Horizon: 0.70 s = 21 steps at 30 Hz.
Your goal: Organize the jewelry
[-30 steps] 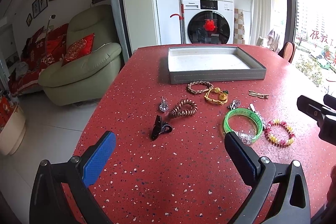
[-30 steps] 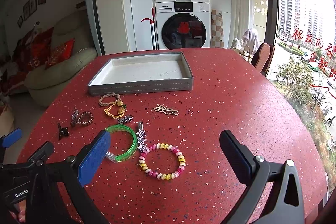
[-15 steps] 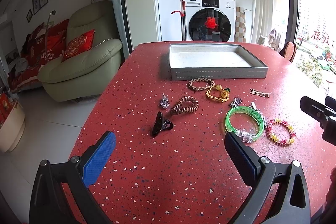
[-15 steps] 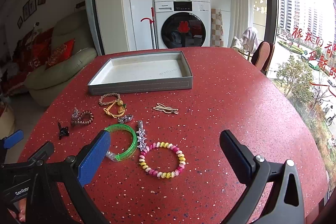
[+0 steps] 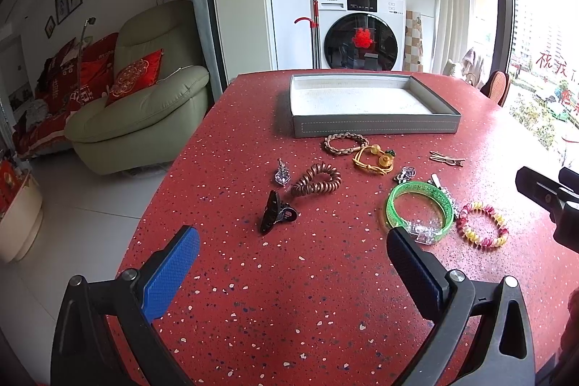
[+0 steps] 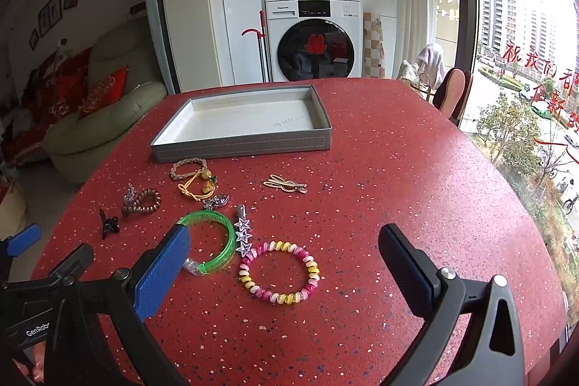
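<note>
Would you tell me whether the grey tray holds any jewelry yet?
Empty: the grey tray shows only bare white lining in both views.

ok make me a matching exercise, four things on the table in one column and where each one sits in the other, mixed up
Things:
1. black claw clip
2. tray
3. pink and yellow bracelet
4. gold hair clip

Places:
A. at the far side of the table, nothing in it
B. alone on the table, to the right of the other pieces
C. between the fingers of the right gripper, beside the green bangle
D. farthest left of the pieces, near the brown coil tie

Pairs: 1-D, 2-A, 3-C, 4-B
</note>
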Available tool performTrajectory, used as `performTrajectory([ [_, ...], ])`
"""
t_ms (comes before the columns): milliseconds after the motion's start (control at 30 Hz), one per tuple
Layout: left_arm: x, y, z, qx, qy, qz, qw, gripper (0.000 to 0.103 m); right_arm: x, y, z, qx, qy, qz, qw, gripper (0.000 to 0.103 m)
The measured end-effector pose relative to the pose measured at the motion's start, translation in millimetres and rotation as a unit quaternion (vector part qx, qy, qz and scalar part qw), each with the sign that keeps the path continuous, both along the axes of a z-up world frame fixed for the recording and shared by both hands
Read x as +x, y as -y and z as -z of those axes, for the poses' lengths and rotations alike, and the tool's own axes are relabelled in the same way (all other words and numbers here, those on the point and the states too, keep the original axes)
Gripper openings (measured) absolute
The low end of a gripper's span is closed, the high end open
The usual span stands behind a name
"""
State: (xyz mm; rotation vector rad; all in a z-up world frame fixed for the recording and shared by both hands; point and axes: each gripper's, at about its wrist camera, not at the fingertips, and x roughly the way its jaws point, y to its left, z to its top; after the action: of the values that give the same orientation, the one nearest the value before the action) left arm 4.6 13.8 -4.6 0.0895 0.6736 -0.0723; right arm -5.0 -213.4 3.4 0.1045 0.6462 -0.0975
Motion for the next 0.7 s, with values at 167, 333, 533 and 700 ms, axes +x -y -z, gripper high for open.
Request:
performTrajectory([
  [167,-0.6,1.4,1.7,0.000,-0.002,0.001,1.0000,0.103,-0.6,0.1,0.8,0.000,0.000,0.000,1.000,0.103],
  [333,-0.5,1.4,1.5,0.000,-0.002,0.001,1.0000,0.103,-0.4,0.3,0.5,0.000,-0.001,0.000,1.000,0.103],
  [533,-0.5,2.0,1.6,0.000,-0.003,0.002,1.0000,0.103,-0.5,0.2,0.5,0.001,-0.001,0.000,1.000,0.103],
  [700,-0.5,2.0,1.5,0.000,-0.003,0.002,1.0000,0.103,-0.3,0.4,0.3,0.001,-0.001,0.000,1.000,0.103],
])
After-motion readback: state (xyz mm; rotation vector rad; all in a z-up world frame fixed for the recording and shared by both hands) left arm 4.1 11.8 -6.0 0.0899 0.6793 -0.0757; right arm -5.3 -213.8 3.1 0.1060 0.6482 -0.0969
